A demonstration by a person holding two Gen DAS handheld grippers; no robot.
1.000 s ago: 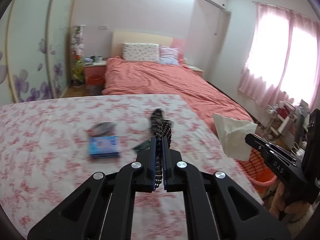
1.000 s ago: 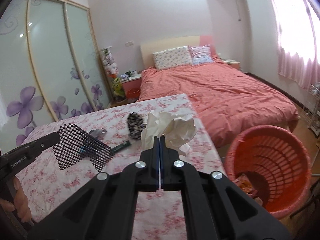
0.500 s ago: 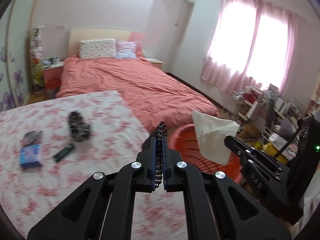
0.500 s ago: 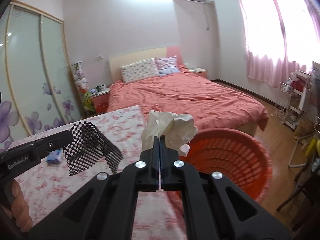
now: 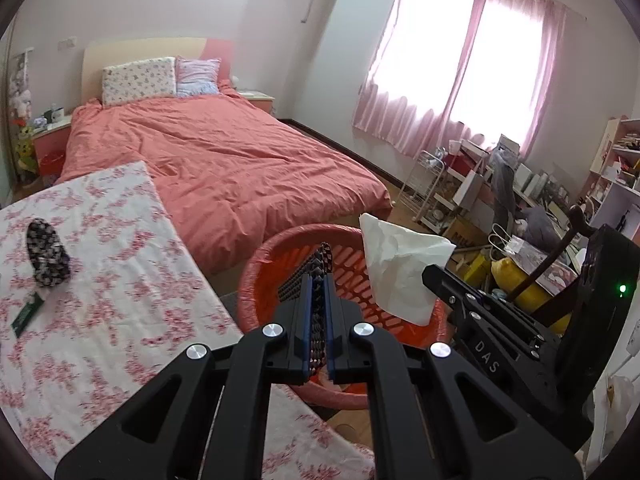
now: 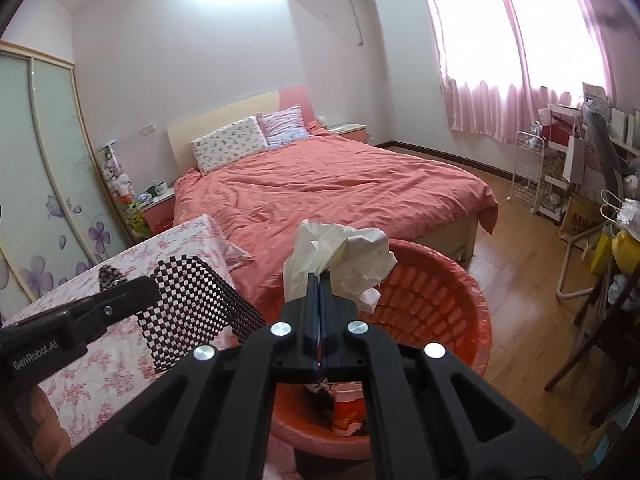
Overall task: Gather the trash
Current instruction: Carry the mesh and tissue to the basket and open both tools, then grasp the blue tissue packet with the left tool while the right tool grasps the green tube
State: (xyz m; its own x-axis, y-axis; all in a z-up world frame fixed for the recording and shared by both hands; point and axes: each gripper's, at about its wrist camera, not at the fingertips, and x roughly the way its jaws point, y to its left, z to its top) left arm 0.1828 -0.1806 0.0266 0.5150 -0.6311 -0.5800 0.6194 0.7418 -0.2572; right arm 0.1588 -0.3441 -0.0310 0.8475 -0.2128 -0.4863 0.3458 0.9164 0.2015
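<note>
We see the crumpled tissue (image 6: 340,260) pinched in our right gripper (image 6: 320,280), jaws closed, above the red basket (image 6: 440,300). Our left gripper (image 5: 318,276) is clamped on the checkered mesh sheet (image 6: 192,300), also over the basket rim. The basket stands on the floor by the table's (image 5: 100,300) right edge; 2 items remain near its left edge.

A black-and-white checkered mesh sheet (image 6: 192,300), curled and limp, hangs over the near rim of the red slatted basket (image 6: 452,304). A crumpled white tissue (image 6: 340,260) hangs above the basket's opening. The basket stands beside the worktop's (image 5: 100,320) edge, some rubbish inside.
</note>
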